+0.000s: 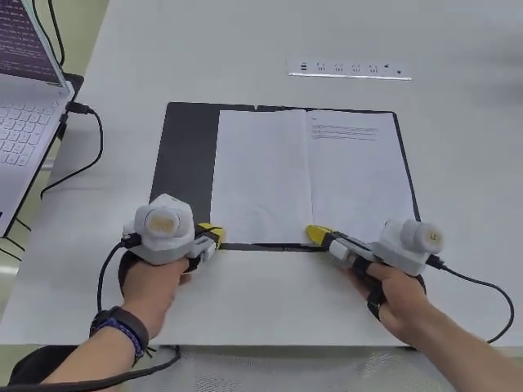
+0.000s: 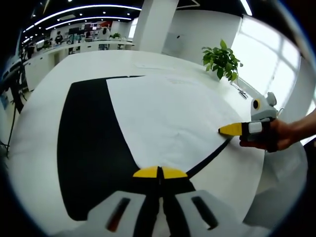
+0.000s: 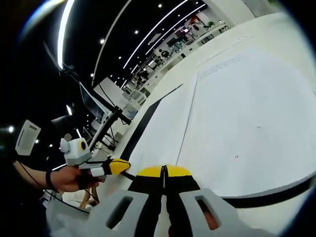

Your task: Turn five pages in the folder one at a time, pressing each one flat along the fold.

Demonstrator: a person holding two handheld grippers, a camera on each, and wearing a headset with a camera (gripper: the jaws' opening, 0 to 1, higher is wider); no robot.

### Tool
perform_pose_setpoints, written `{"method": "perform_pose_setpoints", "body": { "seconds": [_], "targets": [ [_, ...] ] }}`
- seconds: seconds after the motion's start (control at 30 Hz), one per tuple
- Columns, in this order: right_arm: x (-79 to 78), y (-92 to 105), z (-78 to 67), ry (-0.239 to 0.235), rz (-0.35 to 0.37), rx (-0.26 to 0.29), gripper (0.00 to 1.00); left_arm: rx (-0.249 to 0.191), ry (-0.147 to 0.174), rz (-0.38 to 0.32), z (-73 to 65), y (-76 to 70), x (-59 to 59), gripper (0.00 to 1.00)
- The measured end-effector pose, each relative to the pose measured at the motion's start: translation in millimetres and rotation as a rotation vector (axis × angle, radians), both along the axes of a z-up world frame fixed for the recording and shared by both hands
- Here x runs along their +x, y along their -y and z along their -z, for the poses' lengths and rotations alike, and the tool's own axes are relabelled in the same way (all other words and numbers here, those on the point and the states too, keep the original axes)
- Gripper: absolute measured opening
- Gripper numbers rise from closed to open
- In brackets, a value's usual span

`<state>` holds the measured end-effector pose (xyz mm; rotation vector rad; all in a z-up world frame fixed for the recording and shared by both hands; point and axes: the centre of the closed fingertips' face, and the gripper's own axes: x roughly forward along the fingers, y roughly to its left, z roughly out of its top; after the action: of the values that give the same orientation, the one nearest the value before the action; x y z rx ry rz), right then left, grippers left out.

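Overall: white table (image 1: 245, 49) w/ open folder (image 1: 188, 163), laptop (image 1: 24, 106) at edge; strip-lit office (image 2: 74, 39); L gripper (image 1: 214, 235), R gripper (image 1: 317, 235) jaws together.

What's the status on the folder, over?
Left gripper shut, right gripper shut, both at folder near edge. Folder open, pages flat. Laptop off left, apart from it.

folder (image 1: 189, 155): matt black cover
pages (image 1: 261, 175): smooth white paper
table (image 1: 245, 49): smooth, matt white
left gripper (image 1: 212, 235): white plastic, slight gloss
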<state>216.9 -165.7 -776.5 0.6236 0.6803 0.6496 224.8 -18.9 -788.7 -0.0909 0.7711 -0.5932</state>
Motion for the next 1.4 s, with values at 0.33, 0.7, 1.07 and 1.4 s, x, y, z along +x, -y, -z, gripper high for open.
{"method": "perform_pose_setpoints", "body": {
  "seconds": [0.33,0.7,1.07,1.4],
  "targets": [
    [-10.9,0.8,-1.9,-0.014,0.008,-0.010,0.00,-0.060,-0.013,-0.071,-5.2,-0.2,1.6,0.04],
    [-22.8,14.9,-15.6,0.006,-0.002,-0.036,0.08,-0.108,0.060,-0.085,-40.3,0.1,4.7,0.15],
    [-21.5,47.9,-45.2,0.116,-0.011,-0.125,0.28,-0.122,0.172,-0.045,-82.2,11.6,0.8,0.40],
    [-28.7,74.0,-56.0,0.150,-0.028,-0.195,0.39,-0.084,0.238,0.037,-111.5,20.6,-5.2,0.55]
  ]
}}
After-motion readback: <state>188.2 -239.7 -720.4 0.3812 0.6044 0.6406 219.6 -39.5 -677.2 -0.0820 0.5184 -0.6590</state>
